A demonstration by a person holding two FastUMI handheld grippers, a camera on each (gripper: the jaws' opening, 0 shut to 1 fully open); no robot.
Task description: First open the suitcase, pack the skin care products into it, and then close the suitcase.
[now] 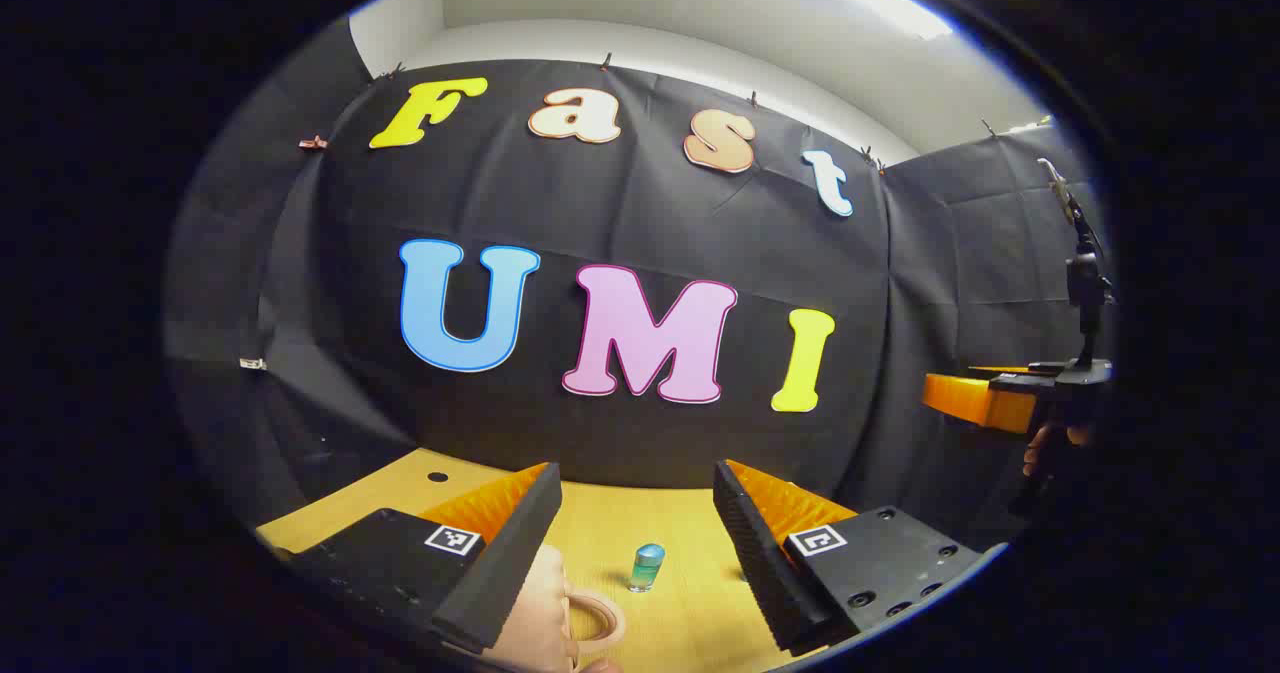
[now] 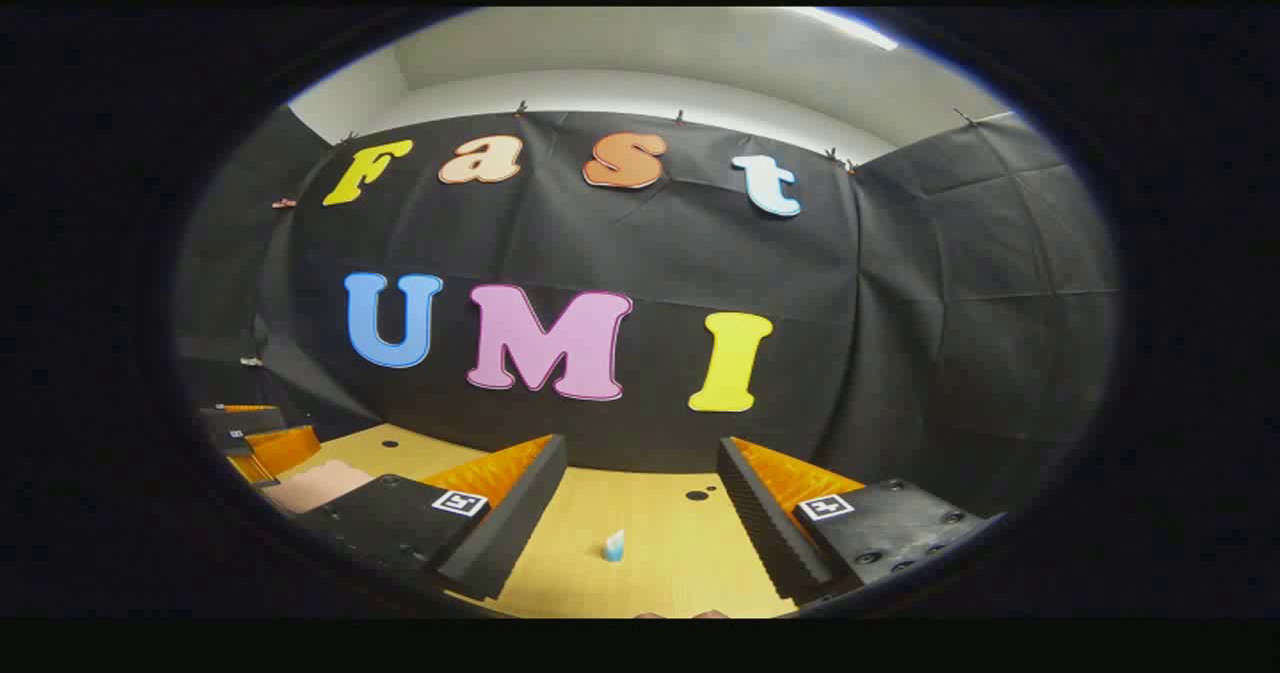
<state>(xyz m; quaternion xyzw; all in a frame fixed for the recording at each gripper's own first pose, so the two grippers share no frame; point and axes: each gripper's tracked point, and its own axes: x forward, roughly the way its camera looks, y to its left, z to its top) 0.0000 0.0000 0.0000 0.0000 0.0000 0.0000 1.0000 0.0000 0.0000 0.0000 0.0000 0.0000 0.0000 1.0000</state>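
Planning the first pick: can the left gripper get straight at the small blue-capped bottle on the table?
Probably yes. The left gripper is open, and the small bottle stands upright on the wooden table ahead between its fingers, with nothing between. The pink suitcase sits close beside its left finger and might get brushed.

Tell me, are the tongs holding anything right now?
No. The left tongs and the right tongs both stand open with nothing between them; a small bottle stands untouched on the table.

Both gripper views low over the table (image 1: 690,618), facing the booth wall (image 2: 900,353).
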